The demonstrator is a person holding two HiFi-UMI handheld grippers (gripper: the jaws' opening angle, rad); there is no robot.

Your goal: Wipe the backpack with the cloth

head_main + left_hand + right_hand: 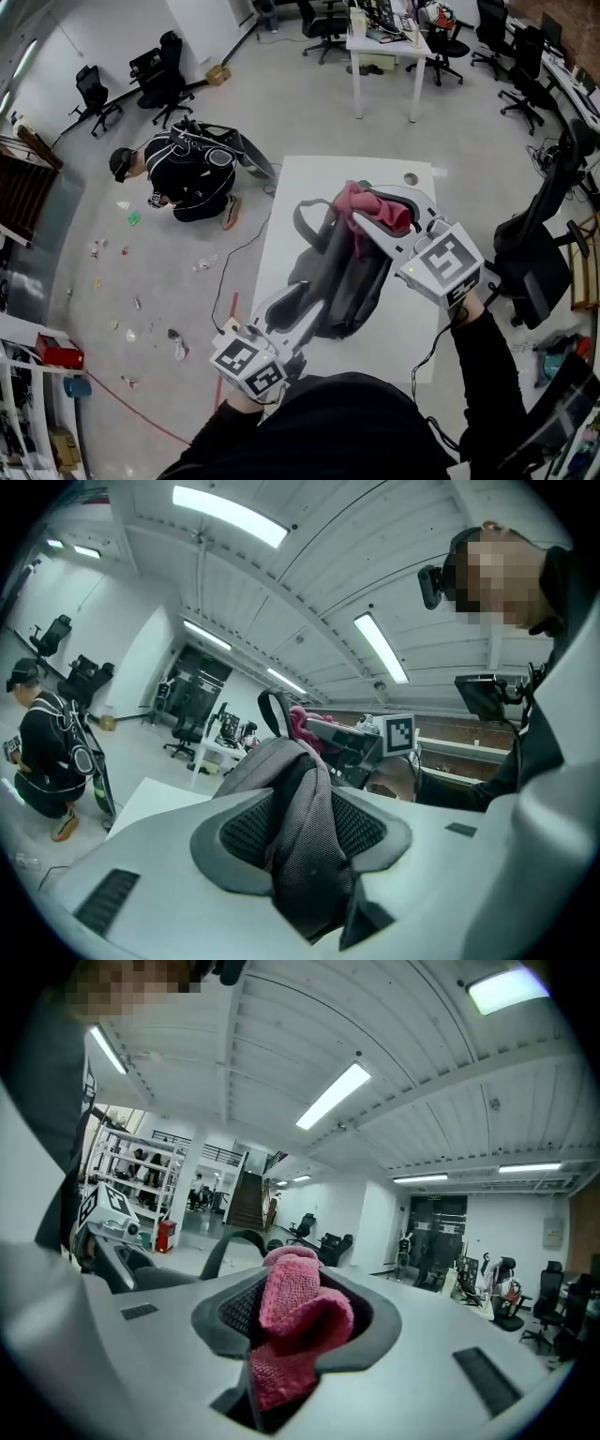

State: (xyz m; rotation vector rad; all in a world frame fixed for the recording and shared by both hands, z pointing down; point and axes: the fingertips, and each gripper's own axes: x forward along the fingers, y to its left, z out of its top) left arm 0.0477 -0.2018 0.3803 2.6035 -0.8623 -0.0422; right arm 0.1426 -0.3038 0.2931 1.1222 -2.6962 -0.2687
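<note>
A grey backpack (342, 281) stands upright on the white table (281, 216). My left gripper (298, 314) is shut on its lower near side, and grey mesh fabric (300, 846) bunches between the jaws in the left gripper view. A pink cloth (370, 208) is held in my right gripper (375, 217), at the top of the backpack beside its black carry handle (307, 217). In the right gripper view the folded pink cloth (295, 1321) fills the jaws, with the handle (230, 1241) just behind it.
A person in black (187, 169) crouches on the floor left of the table, with small litter scattered nearby. A black office chair (534, 253) stands at the table's right edge. More desks and chairs (394, 37) stand at the back. A cable (225, 281) hangs off the table's left side.
</note>
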